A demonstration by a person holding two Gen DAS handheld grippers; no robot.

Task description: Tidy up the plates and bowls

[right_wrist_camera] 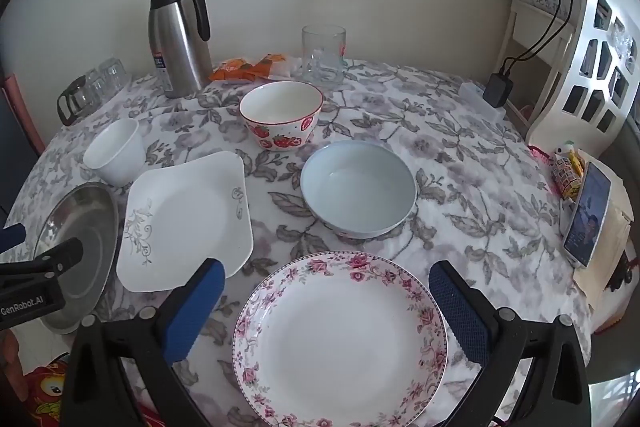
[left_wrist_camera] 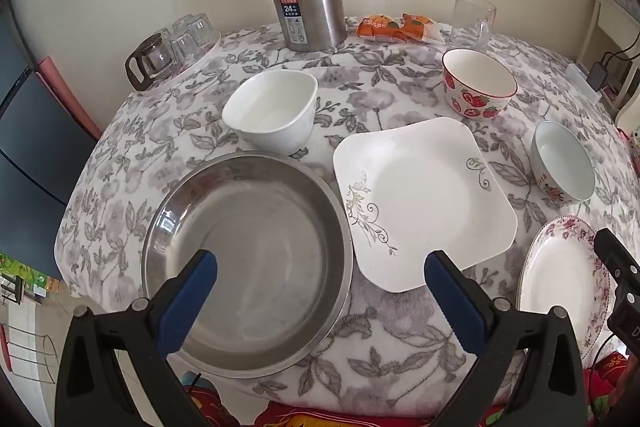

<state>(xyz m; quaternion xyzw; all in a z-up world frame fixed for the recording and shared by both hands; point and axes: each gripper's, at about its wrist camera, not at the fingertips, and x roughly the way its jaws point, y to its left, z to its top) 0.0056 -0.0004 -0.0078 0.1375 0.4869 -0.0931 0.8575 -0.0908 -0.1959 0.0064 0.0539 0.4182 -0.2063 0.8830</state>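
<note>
Nearest to me, my right gripper point(right_wrist_camera: 326, 291) stands spread to its widest over the floral plate point(right_wrist_camera: 340, 339), nothing between the pads, the plate's near rim right under the fingers and close to the table edge. My left gripper point(left_wrist_camera: 320, 275) is equally wide and empty, straddling the seam where the steel basin point(left_wrist_camera: 248, 259) meets the square plate point(left_wrist_camera: 420, 199).

From the right gripper, the pale blue bowl point(right_wrist_camera: 358, 189) lies straight ahead, just beyond the floral plate, with the strawberry bowl point(right_wrist_camera: 280, 115) farther on and slightly left. The white bowl point(left_wrist_camera: 270, 111) sits ahead of the left gripper, just past the basin.

I judge the right hand better placed for the floral plate. Open cloth lies to its right; the left is crowded.
</note>
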